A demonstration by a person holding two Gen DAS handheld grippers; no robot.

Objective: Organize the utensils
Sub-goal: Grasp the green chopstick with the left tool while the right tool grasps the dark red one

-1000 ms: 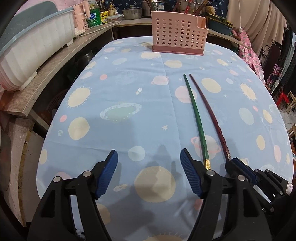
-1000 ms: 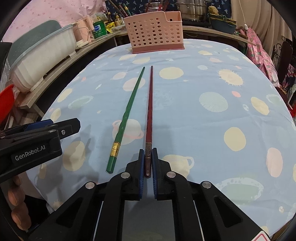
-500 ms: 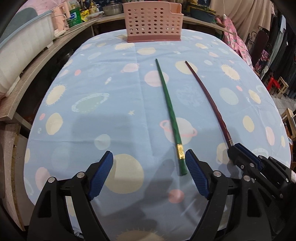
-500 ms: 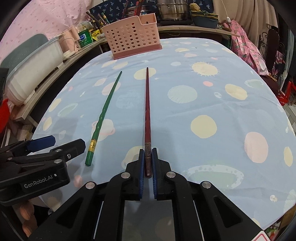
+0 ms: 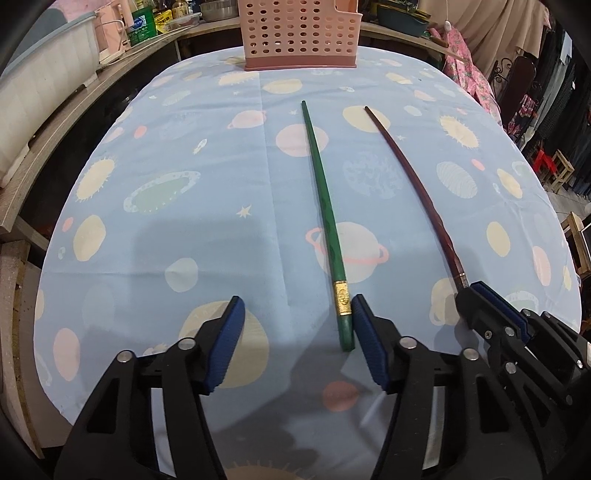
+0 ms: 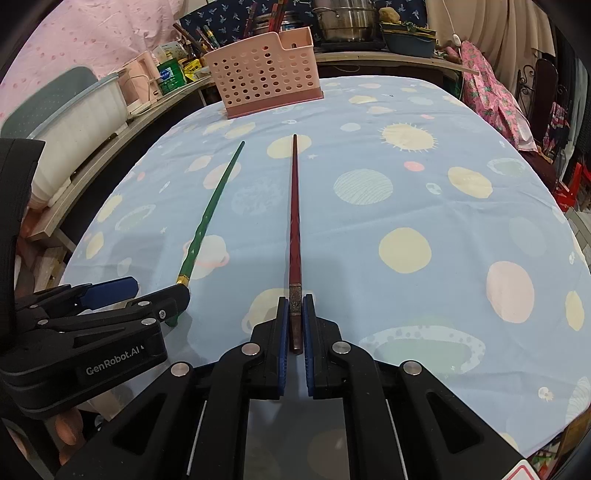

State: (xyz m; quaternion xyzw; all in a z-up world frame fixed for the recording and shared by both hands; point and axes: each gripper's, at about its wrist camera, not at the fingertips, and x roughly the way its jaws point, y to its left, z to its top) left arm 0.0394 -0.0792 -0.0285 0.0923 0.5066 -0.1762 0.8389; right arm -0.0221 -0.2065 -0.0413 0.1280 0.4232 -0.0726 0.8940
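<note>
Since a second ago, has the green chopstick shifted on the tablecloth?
No. The green chopstick lies across the same ringed-planet print on the tablecloth; the left gripper came over it.

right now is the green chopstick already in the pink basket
No, the green chopstick lies flat on the tablecloth, well short of the pink basket at the far end.
</note>
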